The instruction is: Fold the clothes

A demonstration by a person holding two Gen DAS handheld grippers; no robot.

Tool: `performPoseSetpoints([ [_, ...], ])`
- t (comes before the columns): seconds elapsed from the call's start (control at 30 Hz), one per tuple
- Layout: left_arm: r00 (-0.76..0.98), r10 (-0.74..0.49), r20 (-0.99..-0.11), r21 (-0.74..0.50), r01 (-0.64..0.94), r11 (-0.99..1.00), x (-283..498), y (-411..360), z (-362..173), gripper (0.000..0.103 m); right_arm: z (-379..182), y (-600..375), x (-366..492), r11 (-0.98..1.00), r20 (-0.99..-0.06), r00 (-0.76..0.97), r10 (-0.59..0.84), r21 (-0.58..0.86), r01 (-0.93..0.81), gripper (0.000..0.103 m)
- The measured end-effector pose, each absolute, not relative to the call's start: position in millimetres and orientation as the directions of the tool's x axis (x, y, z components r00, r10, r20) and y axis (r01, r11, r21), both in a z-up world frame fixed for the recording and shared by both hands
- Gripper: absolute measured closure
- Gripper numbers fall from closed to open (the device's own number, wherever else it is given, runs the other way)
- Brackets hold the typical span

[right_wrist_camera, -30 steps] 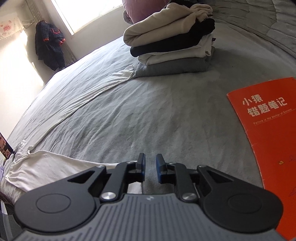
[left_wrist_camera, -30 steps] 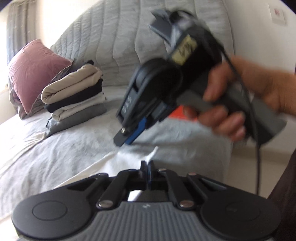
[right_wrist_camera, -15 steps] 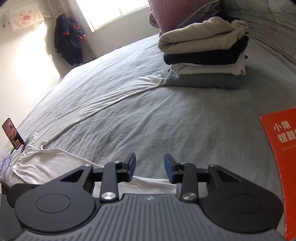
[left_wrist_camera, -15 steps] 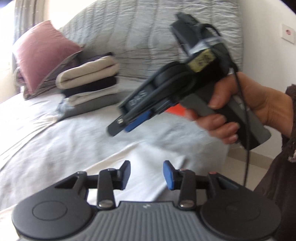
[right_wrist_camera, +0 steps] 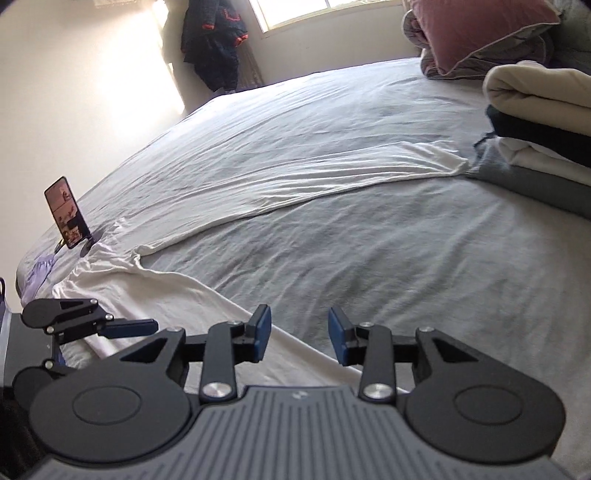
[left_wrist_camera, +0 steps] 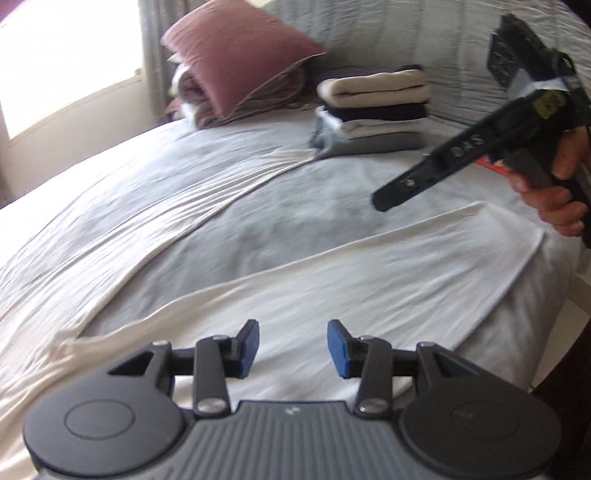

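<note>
White garment (left_wrist_camera: 369, 280) on a pale grey bedsheet (left_wrist_camera: 314, 199); mauve-pink pillow (left_wrist_camera: 240, 55); folded stack (left_wrist_camera: 373, 110) banded cream, navy (possibly black), white, grey; quilted grey headboard (left_wrist_camera: 424, 33); black grippers with blue pads (left_wrist_camera: 341, 349).

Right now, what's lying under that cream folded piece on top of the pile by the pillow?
Under the cream folded piece sits a dark navy garment, then a white one, then a grey one on the bed. Whatever the pile covers on the bed is hidden.

Two grippers — left gripper (left_wrist_camera: 291, 349), right gripper (right_wrist_camera: 299, 334) — one pink pillow (left_wrist_camera: 240, 55), one phone (right_wrist_camera: 66, 212), four folded clothes (left_wrist_camera: 373, 110), one white garment (left_wrist_camera: 369, 280).
</note>
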State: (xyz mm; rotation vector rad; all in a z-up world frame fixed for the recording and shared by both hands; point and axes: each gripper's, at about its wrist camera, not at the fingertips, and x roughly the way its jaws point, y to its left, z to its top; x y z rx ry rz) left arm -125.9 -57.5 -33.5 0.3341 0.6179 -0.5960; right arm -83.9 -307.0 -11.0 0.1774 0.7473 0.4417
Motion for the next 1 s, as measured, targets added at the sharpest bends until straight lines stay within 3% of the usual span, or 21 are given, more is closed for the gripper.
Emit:
performPoseSetpoints([
  [0.27,0.721,-0.243,-0.649,0.103,0.400,0.911,-122.4,45.7,-30.1,0.061,-11.5,-223.1,-76.4,0.829,-0.622,0.569,0.537,0.265,-0.493,0.064],
  [0.47,0.756,-0.043,-0.653,0.065,0.113,0.992,-125.9,142.9,-26.3,0.058,-16.8,-143.3,-84.6,0.712,-0.648,0.454,0.611,0.200,-0.673,0.064],
  [0.63,0.755,0.064,-0.653,-0.038,-0.117,0.992,-138.6,219.8,-30.9,0.057,-19.2,-90.7,-99.4,0.607,-0.665,0.379,0.644,0.142,-0.782,0.063],
  [0.73,0.742,0.073,-0.666,-0.118,-0.202,0.972,-142.1,250.4,-37.4,0.057,-24.1,-69.5,-107.8,0.559,-0.676,0.350,0.648,0.110,-0.822,0.057],
  [0.83,0.750,0.028,-0.661,-0.212,-0.222,0.952,-142.4,265.8,-38.5,0.059,-34.0,-52.3,-113.8,0.533,-0.704,0.349,0.618,0.049,-0.845,0.057],
  [1.0,0.754,0.044,-0.656,-0.217,-0.244,0.945,-139.7,262.7,-38.8,0.061,-40.6,-45.6,-119.1,0.528,-0.694,0.403,0.597,-0.038,-0.848,0.057],
])
